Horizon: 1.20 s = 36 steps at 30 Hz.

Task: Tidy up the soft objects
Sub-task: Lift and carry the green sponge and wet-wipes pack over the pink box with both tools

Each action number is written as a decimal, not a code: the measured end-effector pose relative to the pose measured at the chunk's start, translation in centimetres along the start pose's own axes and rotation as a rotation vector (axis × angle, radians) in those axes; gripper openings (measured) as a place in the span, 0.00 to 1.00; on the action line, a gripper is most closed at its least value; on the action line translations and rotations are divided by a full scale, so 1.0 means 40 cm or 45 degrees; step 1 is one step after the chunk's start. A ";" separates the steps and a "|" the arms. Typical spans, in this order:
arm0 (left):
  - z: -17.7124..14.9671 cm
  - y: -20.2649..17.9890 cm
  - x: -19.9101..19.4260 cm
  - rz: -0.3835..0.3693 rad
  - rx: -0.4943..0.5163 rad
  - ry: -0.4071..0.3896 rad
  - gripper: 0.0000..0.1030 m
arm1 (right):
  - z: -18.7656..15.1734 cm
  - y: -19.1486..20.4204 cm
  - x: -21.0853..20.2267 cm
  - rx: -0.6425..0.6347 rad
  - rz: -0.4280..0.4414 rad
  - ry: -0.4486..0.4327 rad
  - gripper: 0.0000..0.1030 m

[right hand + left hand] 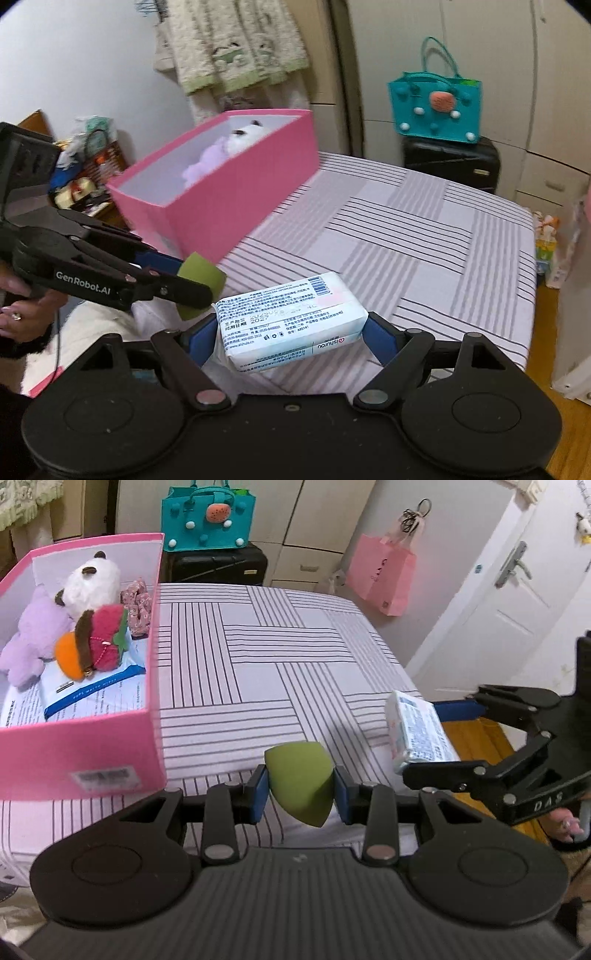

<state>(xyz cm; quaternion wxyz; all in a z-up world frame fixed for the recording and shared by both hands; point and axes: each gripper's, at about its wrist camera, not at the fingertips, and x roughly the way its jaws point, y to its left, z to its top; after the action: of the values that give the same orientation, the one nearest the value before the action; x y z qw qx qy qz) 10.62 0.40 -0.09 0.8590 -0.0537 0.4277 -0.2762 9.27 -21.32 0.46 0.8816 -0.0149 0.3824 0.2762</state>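
The pink box (236, 192) wall is hiding most of the plush toys (221, 151) in the right wrist view. In the left wrist view the picture's left edge is cropping the box, and motion is blurring its near label (105, 779).

A teal felt handbag (208, 518) with pom-poms sits on a black suitcase (218, 564) at twelve o'clock beyond the striped bed cover (280, 653). At two o'clock a pink paper bag (381, 576) hangs on white cabinet doors. A white door with a metal lever handle (514, 565) stands at three o'clock.
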 end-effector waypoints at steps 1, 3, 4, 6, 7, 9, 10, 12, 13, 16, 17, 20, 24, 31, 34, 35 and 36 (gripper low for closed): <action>-0.003 0.003 -0.013 -0.008 -0.003 0.001 0.35 | 0.005 0.010 -0.005 -0.006 0.015 0.003 0.83; -0.008 0.005 -0.040 -0.025 -0.001 0.002 0.35 | 0.015 0.027 -0.015 0.002 0.039 -0.001 0.83; -0.011 0.007 -0.054 -0.033 -0.003 0.004 0.35 | 0.021 0.037 -0.018 0.005 0.057 -0.001 0.83; -0.014 0.009 -0.083 -0.049 0.005 0.004 0.35 | 0.032 0.054 -0.020 0.017 0.094 0.002 0.84; -0.015 0.011 -0.097 -0.053 0.008 0.000 0.35 | 0.037 0.061 -0.021 0.021 0.115 0.006 0.84; -0.016 0.015 -0.131 -0.061 0.029 -0.011 0.35 | 0.048 0.079 -0.023 0.015 0.143 0.005 0.84; -0.016 0.020 -0.147 -0.069 0.031 -0.022 0.35 | 0.052 0.092 -0.024 -0.011 0.145 0.001 0.84; -0.014 0.033 -0.183 -0.057 0.039 -0.064 0.35 | 0.063 0.117 -0.025 -0.072 0.145 -0.025 0.84; -0.012 0.039 -0.196 -0.043 0.042 -0.087 0.35 | 0.069 0.129 -0.024 -0.089 0.143 -0.030 0.84; -0.002 0.068 -0.232 -0.020 0.044 -0.147 0.35 | 0.096 0.148 -0.015 -0.117 0.156 -0.044 0.84; 0.003 0.077 -0.239 -0.016 0.041 -0.158 0.35 | 0.107 0.151 -0.010 -0.121 0.160 -0.047 0.84; 0.018 0.107 -0.259 0.003 0.037 -0.185 0.35 | 0.135 0.168 0.008 -0.145 0.170 -0.048 0.84; 0.041 0.150 -0.270 0.034 0.035 -0.206 0.35 | 0.170 0.185 0.032 -0.159 0.199 -0.059 0.84; 0.070 0.239 -0.287 0.104 0.006 -0.258 0.36 | 0.232 0.218 0.090 -0.242 0.190 -0.101 0.84; 0.084 0.278 -0.292 0.155 -0.008 -0.282 0.36 | 0.263 0.234 0.133 -0.264 0.199 -0.111 0.84; 0.090 0.286 -0.290 0.167 -0.007 -0.281 0.36 | 0.274 0.237 0.146 -0.269 0.211 -0.120 0.84; 0.094 0.294 -0.285 0.177 -0.004 -0.276 0.36 | 0.284 0.240 0.157 -0.273 0.221 -0.126 0.84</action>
<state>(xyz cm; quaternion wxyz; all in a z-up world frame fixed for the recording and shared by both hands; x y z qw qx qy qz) 13.05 15.70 6.45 0.9173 -0.0548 0.3354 -0.2077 15.52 -7.49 5.99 0.8655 -0.0623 0.3068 0.3911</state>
